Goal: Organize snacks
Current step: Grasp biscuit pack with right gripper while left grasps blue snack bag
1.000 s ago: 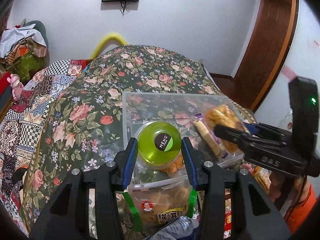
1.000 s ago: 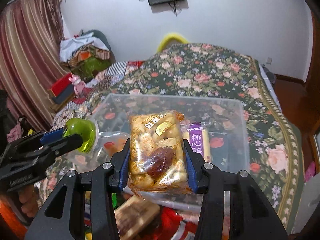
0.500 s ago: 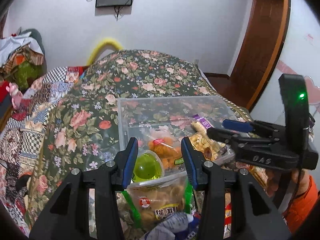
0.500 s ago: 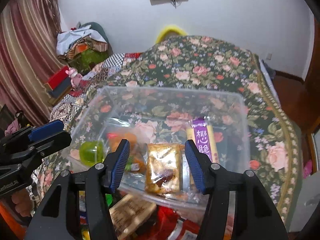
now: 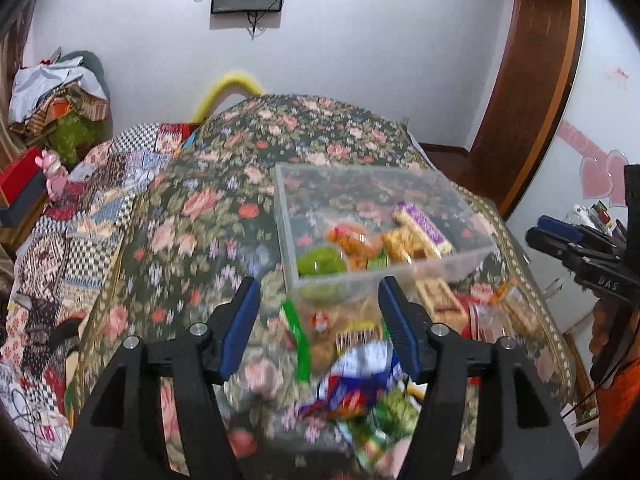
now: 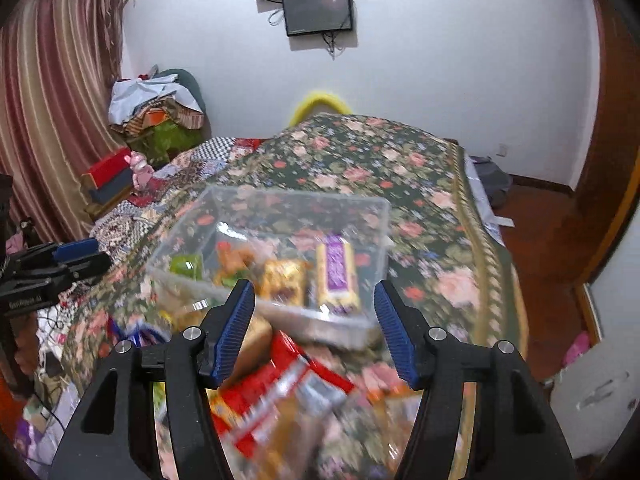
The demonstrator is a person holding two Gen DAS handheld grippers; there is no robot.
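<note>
Nearest, both grippers stand with their blue-padded fingers spread wide and nothing between them. Under the left gripper (image 5: 316,326) lies a blurred heap of loose snack packets (image 5: 360,392), with a green-edged bag of pale biscuits (image 5: 320,332) directly between its fingertips and a blue-and-white wrapper (image 5: 360,364) just below that. Under the right gripper (image 6: 314,330) lies another blurred heap, where a red-and-silver packet (image 6: 288,384) sits between and below its fingers; the printing cannot be read.

Just ahead of both pairs of fingers rests the clear plastic bin (image 5: 476,254) on the floral bedspread (image 5: 192,216). Inside it, along the wall nearest the fingers, four snacks lie in a row: a green jelly cup (image 6: 185,266) at the left end, an orange packet (image 6: 234,262) beside it, a golden clear-wrapped pastry (image 6: 282,282) next, and a purple-labelled bar (image 6: 336,274) at the right end. The far half of the bin holds no snacks.

Off to the right of the left fingers, the right gripper shows side-on, well apart from the bin. Beyond the bedspread are a patchwork quilt (image 5: 100,184), a yellow curved rail (image 6: 320,102), and a dark screen (image 6: 318,10) on the white wall.
</note>
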